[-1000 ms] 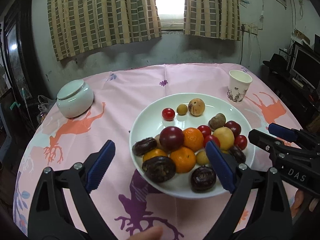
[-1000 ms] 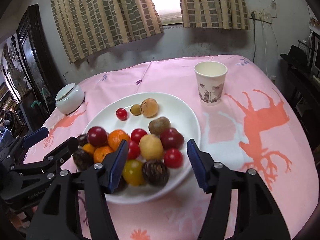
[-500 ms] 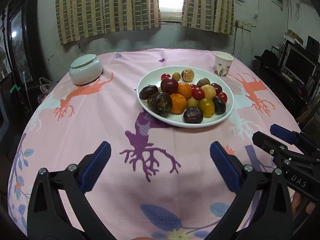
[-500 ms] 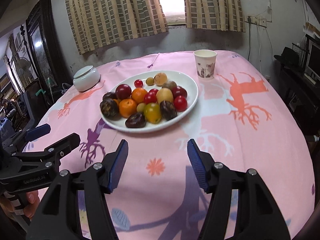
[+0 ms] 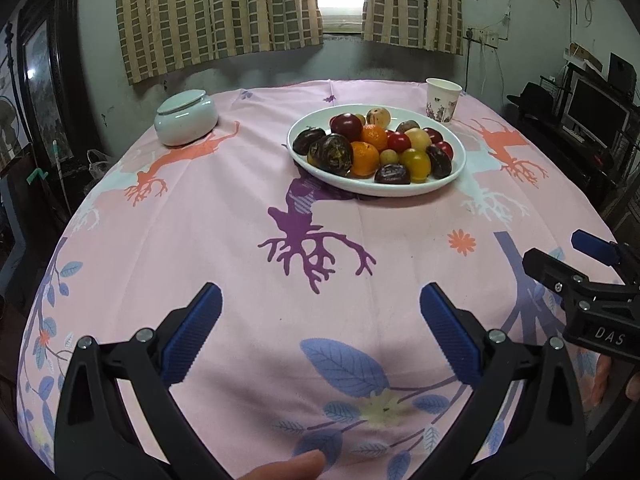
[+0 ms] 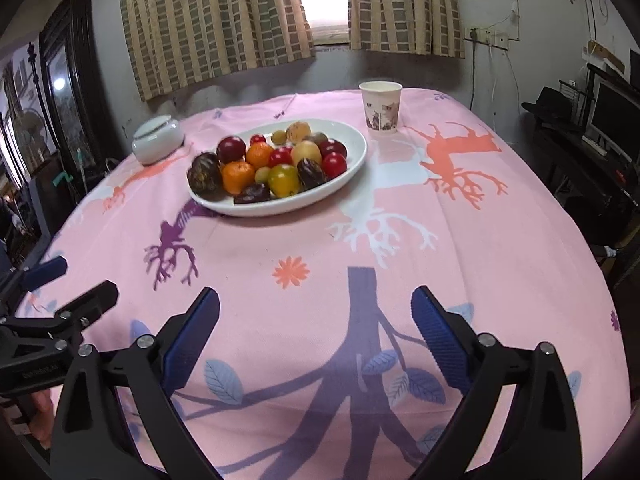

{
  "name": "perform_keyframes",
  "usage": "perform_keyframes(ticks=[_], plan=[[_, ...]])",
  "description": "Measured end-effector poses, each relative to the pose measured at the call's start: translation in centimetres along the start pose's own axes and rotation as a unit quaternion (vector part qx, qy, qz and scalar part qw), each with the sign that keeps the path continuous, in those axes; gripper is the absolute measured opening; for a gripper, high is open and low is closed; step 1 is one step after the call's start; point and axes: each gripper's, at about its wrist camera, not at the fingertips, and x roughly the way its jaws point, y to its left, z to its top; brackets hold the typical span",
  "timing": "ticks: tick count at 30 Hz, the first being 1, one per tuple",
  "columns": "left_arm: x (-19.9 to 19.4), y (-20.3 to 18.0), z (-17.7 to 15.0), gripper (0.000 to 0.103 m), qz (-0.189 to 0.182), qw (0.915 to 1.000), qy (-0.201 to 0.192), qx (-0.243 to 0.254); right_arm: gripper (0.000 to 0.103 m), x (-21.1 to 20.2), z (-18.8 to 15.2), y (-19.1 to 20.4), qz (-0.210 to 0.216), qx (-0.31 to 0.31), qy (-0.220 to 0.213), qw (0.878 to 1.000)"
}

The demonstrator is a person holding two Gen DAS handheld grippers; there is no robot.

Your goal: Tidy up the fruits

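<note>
Both claws gape wide and empty; the right gripper (image 6: 316, 330) has just been opening, like the left gripper (image 5: 320, 328). The round white plate (image 6: 352, 156) of mixed fruits (image 6: 276, 164) sits at twelve o'clock, well apart. Reaching in hastily could nudge the piled fruit into rolling off.

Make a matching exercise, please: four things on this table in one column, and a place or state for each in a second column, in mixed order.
Things:
1. paper cup
2. white lidded jar
3. fruits
4. right gripper

Places or states:
a. heaped together on the white plate
b. open, nothing between its fingers
c. upright behind the plate, on its right
d. closed, at the far left of the table

Pairs: 1-c, 2-d, 3-a, 4-b
</note>
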Motion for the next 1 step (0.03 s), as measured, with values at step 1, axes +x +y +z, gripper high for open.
perform_keyframes(ticks=[1], plan=[[0.32,0.19,-0.28,0.101,0.002,1.0,0.004,-0.003,0.097,0.25,-0.29,0.04,-0.004,-0.005,0.004,1.0]])
